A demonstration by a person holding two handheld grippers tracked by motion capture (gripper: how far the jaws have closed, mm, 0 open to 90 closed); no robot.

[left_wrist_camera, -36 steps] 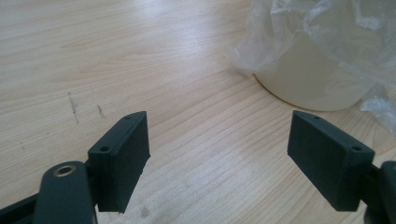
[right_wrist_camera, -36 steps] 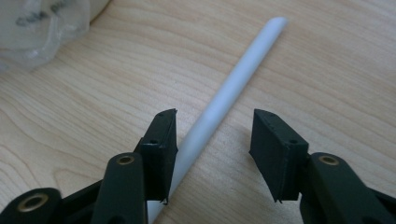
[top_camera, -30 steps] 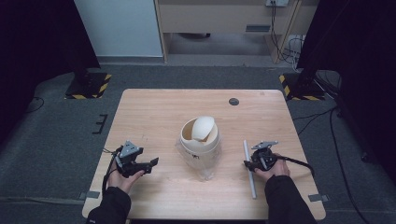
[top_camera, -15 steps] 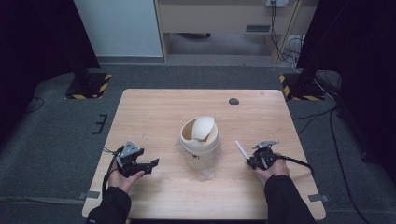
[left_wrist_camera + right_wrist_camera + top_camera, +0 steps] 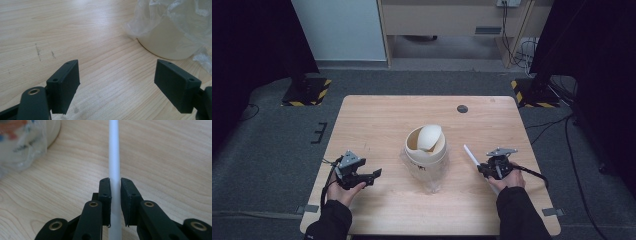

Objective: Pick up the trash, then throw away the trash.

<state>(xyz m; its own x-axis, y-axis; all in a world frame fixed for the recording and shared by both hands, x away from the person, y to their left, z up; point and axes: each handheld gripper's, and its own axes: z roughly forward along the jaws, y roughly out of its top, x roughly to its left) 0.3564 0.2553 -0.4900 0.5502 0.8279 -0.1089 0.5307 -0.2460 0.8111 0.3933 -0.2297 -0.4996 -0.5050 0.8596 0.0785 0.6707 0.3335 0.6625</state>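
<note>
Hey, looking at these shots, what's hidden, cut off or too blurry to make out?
- White stick: its near end is hidden behind the right tongs in the right gripper view.
- Printing on the cream cup: too small in the high view, blurred through the plastic wrap in the right gripper view.
- Cup's top: cut off by the upper edge in the left gripper view.
- Dark disc: too small to identify.

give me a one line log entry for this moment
right gripper: shut on tube | left gripper: open, empty, beside cup | cup: upright on table
</note>
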